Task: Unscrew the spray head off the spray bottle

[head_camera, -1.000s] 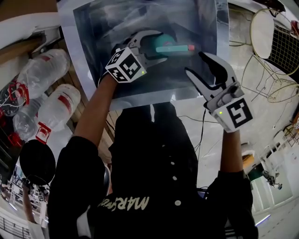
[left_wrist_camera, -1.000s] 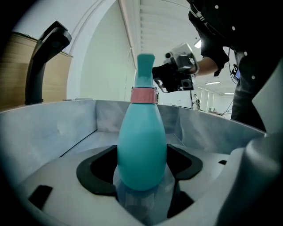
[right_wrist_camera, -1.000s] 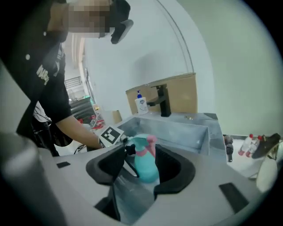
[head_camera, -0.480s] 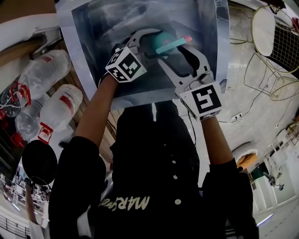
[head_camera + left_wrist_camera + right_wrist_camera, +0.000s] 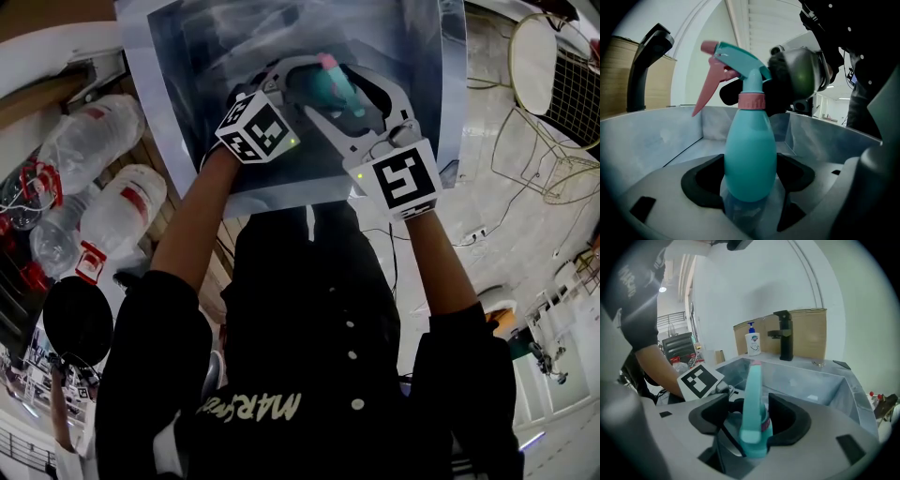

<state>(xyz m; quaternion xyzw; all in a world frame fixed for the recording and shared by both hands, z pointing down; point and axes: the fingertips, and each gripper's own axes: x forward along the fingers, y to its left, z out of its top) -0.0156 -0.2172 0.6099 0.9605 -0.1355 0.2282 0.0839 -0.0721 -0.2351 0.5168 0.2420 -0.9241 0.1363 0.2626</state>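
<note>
A teal spray bottle [image 5: 750, 154] with a pink collar [image 5: 751, 101] and a teal and pink spray head [image 5: 738, 58] is held up over a steel sink [image 5: 187, 56]. My left gripper [image 5: 750, 180] is shut on the bottle's body, both pads pressed against its sides. My right gripper [image 5: 752, 416] reaches around the spray head [image 5: 752, 399] from the other side. Its jaws are opening, with the head and collar between them and a gap at the left pad. In the head view the two grippers meet at the bottle [image 5: 328, 89].
A black faucet [image 5: 783, 333] and a soap dispenser [image 5: 752, 344] stand at the sink's far rim. Large plastic bottles [image 5: 89, 141] lie left of the sink. A wire-frame chair [image 5: 553, 84] stands at the right.
My right gripper came in from the right and now has its jaws around the spray head. The head's nozzle swung from pointing right to pointing away. The left gripper kept its hold.
</note>
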